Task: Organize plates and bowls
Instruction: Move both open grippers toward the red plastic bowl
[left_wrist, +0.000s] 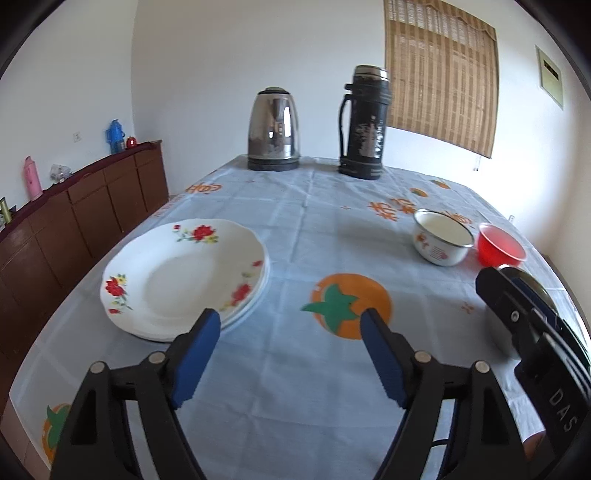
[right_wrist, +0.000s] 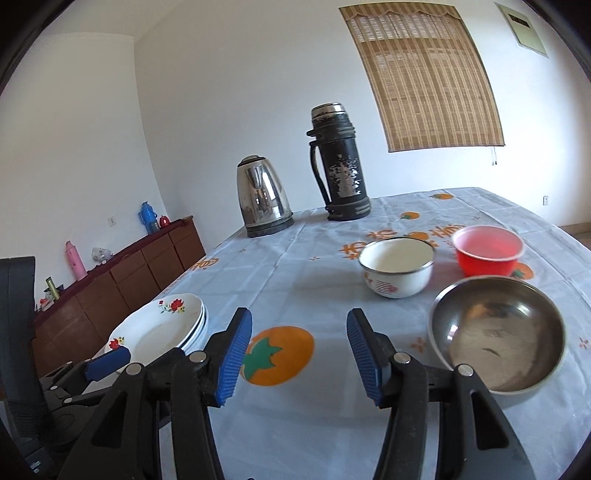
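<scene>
Table scene during the sorting of dishes. The left gripper (left_wrist: 290, 328) hangs above the tablecloth (left_wrist: 295, 229) with its blue pads spread wide and nothing between them; the stack of flowered plates (left_wrist: 184, 277) lies just ahead of its left pad, the rims nested so the pile sits flat and compact. The right gripper (right_wrist: 299, 332) likewise stands parted and empty, aimed at the orange fruit print (right_wrist: 277, 356) on the cloth. Ahead and to the right of it are three bowls, each standing alone: a steel bowl (right_wrist: 498, 332) nearest, a white enamel bowl (right_wrist: 397, 266) beyond it, and a red bowl (right_wrist: 487, 251) furthest right. By appearance the plates are already gathered, while the bowls remain unstacked; the parted pads suggest readiness to take a rim. A kettle (left_wrist: 273, 129) and a dark flask (left_wrist: 364, 122) stand at the far edge, clear of the work
</scene>
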